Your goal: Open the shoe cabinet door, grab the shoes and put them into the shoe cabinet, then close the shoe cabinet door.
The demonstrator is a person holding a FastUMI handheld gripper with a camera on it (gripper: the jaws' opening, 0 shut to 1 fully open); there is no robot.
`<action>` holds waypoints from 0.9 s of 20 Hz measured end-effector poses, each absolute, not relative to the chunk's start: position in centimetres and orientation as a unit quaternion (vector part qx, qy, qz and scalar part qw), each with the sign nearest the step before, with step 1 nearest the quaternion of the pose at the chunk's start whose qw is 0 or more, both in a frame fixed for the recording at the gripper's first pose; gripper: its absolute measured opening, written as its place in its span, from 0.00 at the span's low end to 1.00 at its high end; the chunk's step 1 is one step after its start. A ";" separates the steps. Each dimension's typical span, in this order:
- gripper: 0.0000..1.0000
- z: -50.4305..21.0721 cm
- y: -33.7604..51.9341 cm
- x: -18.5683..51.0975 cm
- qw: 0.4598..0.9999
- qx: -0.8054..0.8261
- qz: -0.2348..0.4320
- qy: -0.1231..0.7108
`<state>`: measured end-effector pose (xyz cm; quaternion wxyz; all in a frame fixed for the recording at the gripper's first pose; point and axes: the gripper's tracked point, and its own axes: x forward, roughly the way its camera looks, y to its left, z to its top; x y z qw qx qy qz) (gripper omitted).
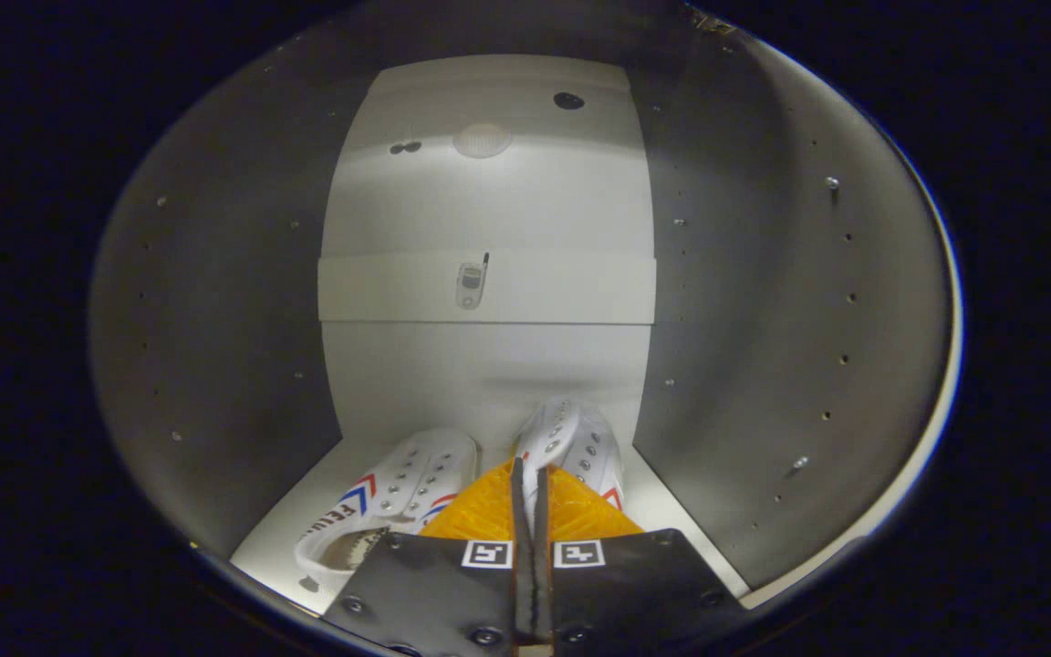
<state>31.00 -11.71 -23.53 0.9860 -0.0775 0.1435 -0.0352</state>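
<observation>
Reaching: gripper (530,484) inside the shoe cabinet (763,319), fingers pressed together, holding nothing.
Shoes: right shoe (576,438) just ahead, left shoe (398,502) beside it; both toes point toward the back wall (489,365).

The white, smooth bottom shelf (671,525) of the shoe cabinet, low in the frame, carries two white lace-up canvas sneakers (398,502) side by side, toes toward the back panel.

Two white lace-up shoes (489,474) with red and blue stripes are seen low in the frame, side by side, toes pointing inward, on the floor of the open white cabinet (489,328).
</observation>
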 end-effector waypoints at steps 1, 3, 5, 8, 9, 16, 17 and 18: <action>0.02 -23.9 -11.8 31.3 0.985 -0.080 -0.035 0.147; 0.02 -24.8 -12.0 32.0 0.984 -0.083 -0.033 0.157; 0.02 -25.8 -12.1 32.4 0.981 -0.083 -0.030 0.171; 0.02 -26.0 -12.0 32.6 0.981 -0.081 -0.029 0.172; 0.02 -26.1 -12.0 32.5 0.981 -0.078 -0.030 0.174; 0.03 -26.4 -12.2 32.8 0.980 -0.058 -0.042 0.185; 0.03 -26.4 -12.2 32.7 0.980 -0.056 -0.042 0.186; 0.10 -26.5 -12.2 32.7 0.980 -0.054 -0.044 0.187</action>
